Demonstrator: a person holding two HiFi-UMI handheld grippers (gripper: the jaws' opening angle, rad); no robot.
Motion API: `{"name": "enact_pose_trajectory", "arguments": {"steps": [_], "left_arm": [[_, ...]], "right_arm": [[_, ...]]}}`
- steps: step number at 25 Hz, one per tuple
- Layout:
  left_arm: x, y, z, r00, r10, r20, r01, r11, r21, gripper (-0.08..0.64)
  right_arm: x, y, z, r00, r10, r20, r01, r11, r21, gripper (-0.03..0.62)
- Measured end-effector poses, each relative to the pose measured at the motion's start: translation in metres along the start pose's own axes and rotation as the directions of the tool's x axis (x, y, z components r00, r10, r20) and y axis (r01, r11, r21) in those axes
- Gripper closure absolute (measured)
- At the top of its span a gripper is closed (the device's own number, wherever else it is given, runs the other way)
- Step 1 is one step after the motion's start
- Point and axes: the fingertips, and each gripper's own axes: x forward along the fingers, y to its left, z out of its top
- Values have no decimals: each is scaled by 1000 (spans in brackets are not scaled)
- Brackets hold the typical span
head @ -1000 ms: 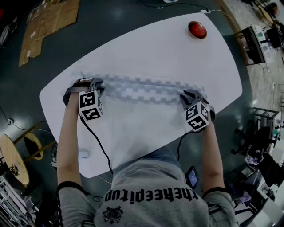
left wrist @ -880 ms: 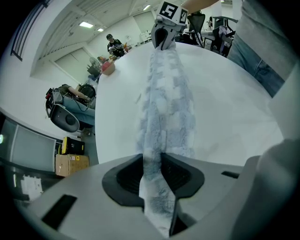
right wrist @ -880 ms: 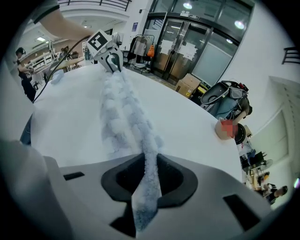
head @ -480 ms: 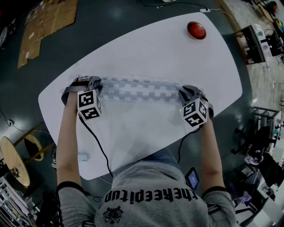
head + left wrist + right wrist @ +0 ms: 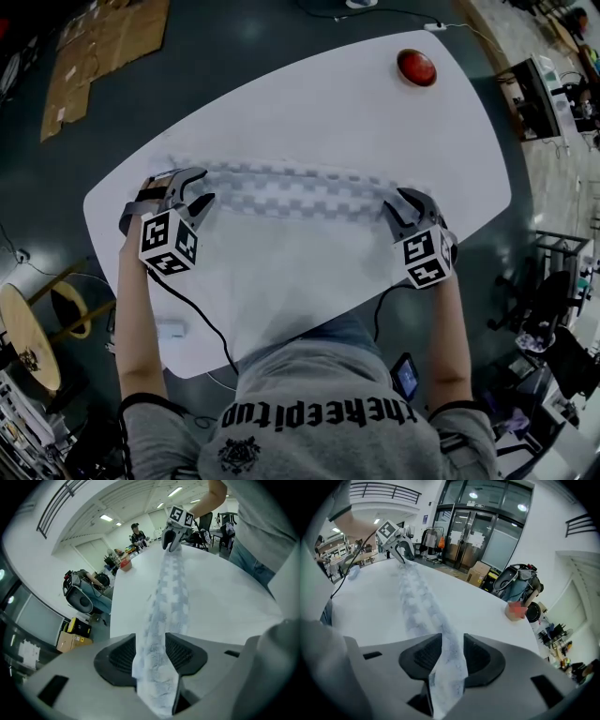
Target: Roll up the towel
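Note:
A pale towel (image 5: 291,192) with a grey checked band lies across the white table (image 5: 375,112), its far edge folded into a narrow strip. My left gripper (image 5: 199,187) is at the strip's left end and my right gripper (image 5: 401,202) at its right end. Both pairs of jaws have just been opening. In the left gripper view the towel (image 5: 168,588) runs loosely through the spread jaws of the left gripper (image 5: 151,648) toward the right gripper (image 5: 171,538). In the right gripper view the towel (image 5: 417,602) likewise passes between the jaws of the right gripper (image 5: 452,651) toward the left gripper (image 5: 398,543).
A red round object (image 5: 416,66) sits at the table's far right. A small white box (image 5: 172,329) and a black cable (image 5: 202,319) lie near the front left edge. Cardboard (image 5: 103,47) lies on the floor, and a round stool (image 5: 28,347) stands at the left.
Both grippers have lifted and drawn slightly back toward the person. The left one has shifted left and its jaws now stand visibly spread. The towel strip stays in place on the table.

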Motion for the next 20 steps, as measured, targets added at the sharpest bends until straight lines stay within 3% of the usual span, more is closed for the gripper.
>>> {"name": "enact_pose_trajectory", "arguments": {"steps": [3, 9, 14, 20], "left_arm": [[-5, -17, 12, 1000, -8, 21, 7, 1000, 21, 377], [21, -59, 4, 995, -92, -33, 93, 995, 25, 377], [39, -60, -1, 993, -84, -88, 87, 995, 41, 377], [46, -50, -1, 993, -57, -106, 66, 994, 83, 424]], "right_arm": [[-12, 8, 5, 999, -20, 26, 20, 999, -31, 466], [-1, 58, -13, 997, 67, -42, -72, 987, -144, 431], [21, 60, -35, 993, 9, -117, -38, 967, -252, 426], [18, 43, -24, 995, -28, -92, 7, 974, -225, 534]]}}
